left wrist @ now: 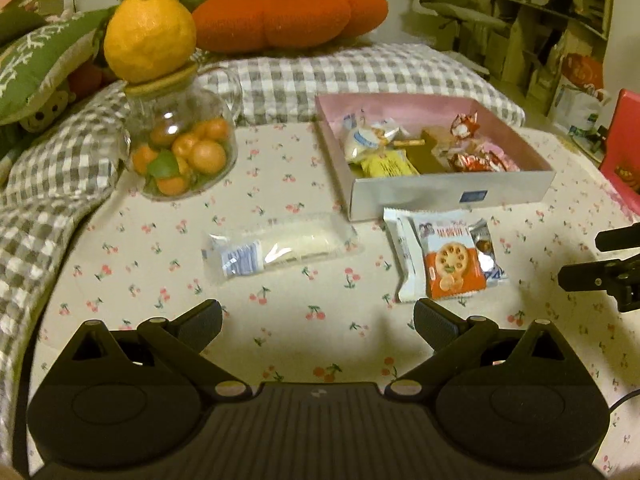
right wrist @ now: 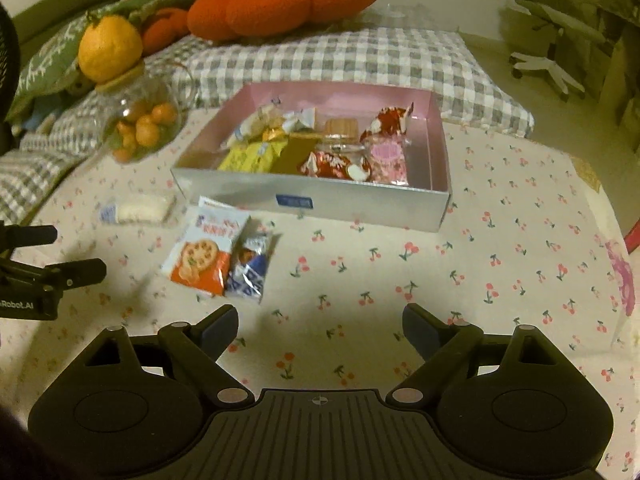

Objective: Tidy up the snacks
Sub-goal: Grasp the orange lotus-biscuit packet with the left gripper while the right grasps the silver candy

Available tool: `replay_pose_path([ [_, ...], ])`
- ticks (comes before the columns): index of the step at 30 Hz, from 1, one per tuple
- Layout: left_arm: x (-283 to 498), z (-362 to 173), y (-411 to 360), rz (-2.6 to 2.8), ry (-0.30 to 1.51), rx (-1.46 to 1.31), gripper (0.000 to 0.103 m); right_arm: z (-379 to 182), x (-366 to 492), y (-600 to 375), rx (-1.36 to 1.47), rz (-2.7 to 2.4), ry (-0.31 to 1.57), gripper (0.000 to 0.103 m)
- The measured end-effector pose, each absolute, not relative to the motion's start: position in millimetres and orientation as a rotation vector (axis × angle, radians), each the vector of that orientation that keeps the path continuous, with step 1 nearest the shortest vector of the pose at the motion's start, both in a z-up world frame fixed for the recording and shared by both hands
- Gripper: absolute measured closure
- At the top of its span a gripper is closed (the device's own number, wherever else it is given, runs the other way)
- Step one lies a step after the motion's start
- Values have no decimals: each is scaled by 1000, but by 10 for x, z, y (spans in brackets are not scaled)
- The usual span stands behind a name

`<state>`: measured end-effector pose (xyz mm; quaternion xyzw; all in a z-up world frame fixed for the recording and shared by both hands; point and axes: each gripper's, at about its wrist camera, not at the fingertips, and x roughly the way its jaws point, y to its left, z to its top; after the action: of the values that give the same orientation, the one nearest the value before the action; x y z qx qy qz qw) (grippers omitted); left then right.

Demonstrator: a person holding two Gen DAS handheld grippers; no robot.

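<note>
A pink-lined open box (left wrist: 448, 196) (right wrist: 312, 200) sits on the cherry-print cloth and holds several wrapped snacks. In front of it lie an orange cookie packet (left wrist: 450, 264) (right wrist: 202, 254), a small blue-and-white packet (left wrist: 486, 254) (right wrist: 252, 266) and a white packet (left wrist: 406, 256) under them. A clear-wrapped white bar (left wrist: 280, 246) (right wrist: 138, 209) lies further left. My left gripper (left wrist: 318, 324) stands open above bare cloth, nearer than the packets, with nothing between its fingers. My right gripper (right wrist: 320, 326) is open too, empty, to the right of the packets.
A glass jar of small oranges (left wrist: 180, 148) (right wrist: 140, 128) with a large yellow fruit (left wrist: 148, 36) on its lid stands at the left. Checked bedding (left wrist: 360, 76) and an orange cushion (left wrist: 288, 12) lie behind the box. A red object (left wrist: 624, 148) stands at the right.
</note>
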<state>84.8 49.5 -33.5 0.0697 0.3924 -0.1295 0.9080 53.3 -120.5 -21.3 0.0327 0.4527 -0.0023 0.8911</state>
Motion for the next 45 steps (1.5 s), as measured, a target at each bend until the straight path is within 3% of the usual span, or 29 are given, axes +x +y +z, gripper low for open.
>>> replay_pose_path([
  [4,809,-373,387,-288,777,136,6,-262,550,-1239,55,-21,953,12],
  [12,823,-376,39,-382,737,96,42,-356,575,-1360,56,-42,973,12],
  [15,854,-402,-110,-417,741,95,49,-380,574,-1400,55,-43,976,12],
  [22,992,-503,-328,-407,767,97,51,-393,569,-1456,66,-20,961,12],
  [32,1010,-527,-340,-370,765,147,66,-438,637,-1466,82,-19,950,12],
  [45,951,-400,80,-376,783,56,67,-476,880,-1305,223,2,922,12],
])
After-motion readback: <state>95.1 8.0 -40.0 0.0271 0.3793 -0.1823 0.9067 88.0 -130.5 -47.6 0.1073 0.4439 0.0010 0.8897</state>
